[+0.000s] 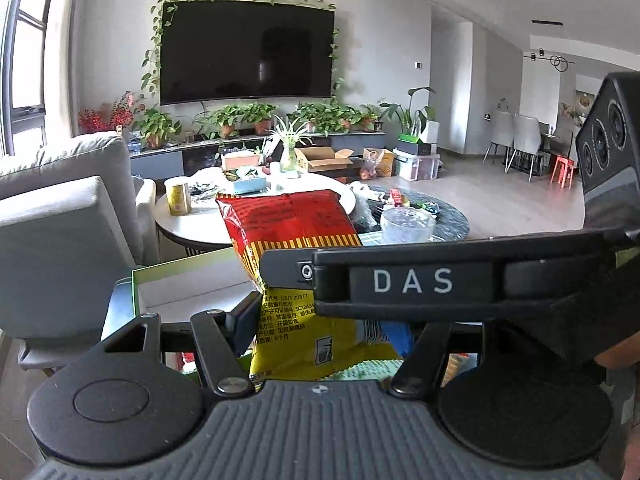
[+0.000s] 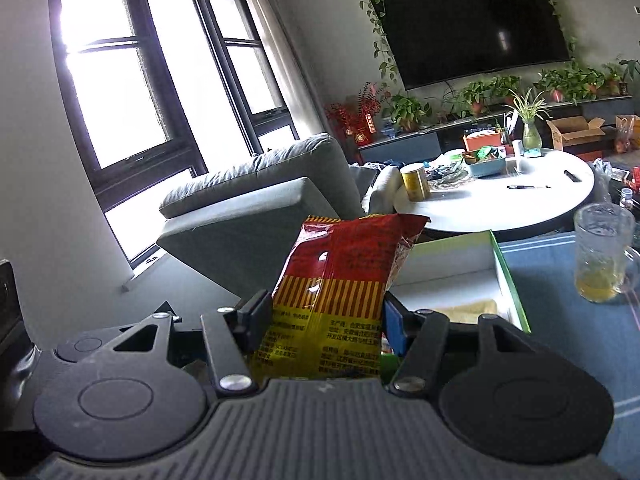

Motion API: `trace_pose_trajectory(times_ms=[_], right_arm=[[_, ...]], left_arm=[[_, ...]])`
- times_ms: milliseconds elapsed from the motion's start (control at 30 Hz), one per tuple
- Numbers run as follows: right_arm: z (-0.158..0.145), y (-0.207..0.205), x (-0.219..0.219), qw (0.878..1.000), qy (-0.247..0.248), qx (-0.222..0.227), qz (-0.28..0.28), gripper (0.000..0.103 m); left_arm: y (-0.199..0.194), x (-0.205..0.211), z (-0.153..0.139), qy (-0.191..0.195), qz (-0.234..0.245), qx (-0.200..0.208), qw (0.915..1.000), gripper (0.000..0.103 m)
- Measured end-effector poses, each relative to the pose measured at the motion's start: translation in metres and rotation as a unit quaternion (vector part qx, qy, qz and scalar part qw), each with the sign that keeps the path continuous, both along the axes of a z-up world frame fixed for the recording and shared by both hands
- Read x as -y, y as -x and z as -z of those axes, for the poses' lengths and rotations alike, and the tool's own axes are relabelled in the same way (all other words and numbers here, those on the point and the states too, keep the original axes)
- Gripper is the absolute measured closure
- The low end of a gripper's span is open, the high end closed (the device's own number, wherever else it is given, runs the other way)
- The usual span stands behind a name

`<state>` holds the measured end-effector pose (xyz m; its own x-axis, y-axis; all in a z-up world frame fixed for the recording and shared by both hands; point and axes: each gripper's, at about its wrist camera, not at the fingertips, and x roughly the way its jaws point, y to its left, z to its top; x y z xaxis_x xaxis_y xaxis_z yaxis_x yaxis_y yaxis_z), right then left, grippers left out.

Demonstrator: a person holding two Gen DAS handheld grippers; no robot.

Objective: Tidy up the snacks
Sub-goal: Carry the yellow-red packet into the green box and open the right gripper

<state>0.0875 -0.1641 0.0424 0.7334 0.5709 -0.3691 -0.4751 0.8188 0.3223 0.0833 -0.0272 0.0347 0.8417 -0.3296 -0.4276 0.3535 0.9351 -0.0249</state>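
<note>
A red and yellow snack bag (image 1: 296, 232) stands upright between the fingers of both grippers. My left gripper (image 1: 320, 320) is shut on its lower yellow part; the right gripper's body, marked DAS (image 1: 412, 280), crosses in front and hides the left gripper's right finger. In the right wrist view my right gripper (image 2: 324, 316) is shut on the same bag (image 2: 344, 272), holding it upright. An open white box with green walls (image 2: 508, 276) lies just behind the bag, a pale yellow item in it. The box also shows in the left wrist view (image 1: 168, 276).
A glass mug with yellow liquid (image 2: 600, 256) stands on the blue cloth (image 2: 560, 320) at right. A grey armchair (image 2: 256, 200) is at left. A round white coffee table (image 2: 500, 196) with a yellow tin (image 2: 414, 182) and clutter lies beyond.
</note>
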Motion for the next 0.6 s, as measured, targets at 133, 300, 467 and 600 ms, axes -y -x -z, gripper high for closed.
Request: trace_pose_trajectory(times_ms=[133, 300, 467, 600], right_arm=[[0.004, -0.012, -0.005, 1.0, -0.001, -0.007, 0.0, 0.017], [0.01, -0.028, -0.012, 1.0, -0.003, -0.021, -0.001, 0.017], [0.018, -0.042, -0.016, 0.999, -0.007, -0.037, -0.003, 0.017], [0.024, -0.053, -0.018, 0.999, -0.009, -0.049, -0.003, 0.017]], left_arm=[[-0.015, -0.004, 0.004, 0.001, -0.006, -0.006, 1.0, 0.043], [-0.032, -0.007, 0.011, 0.004, -0.013, -0.016, 0.9998, 0.043], [-0.046, -0.012, 0.019, 0.003, -0.018, -0.025, 0.9995, 0.043], [-0.059, -0.015, 0.024, 0.003, -0.022, -0.033, 0.9992, 0.043]])
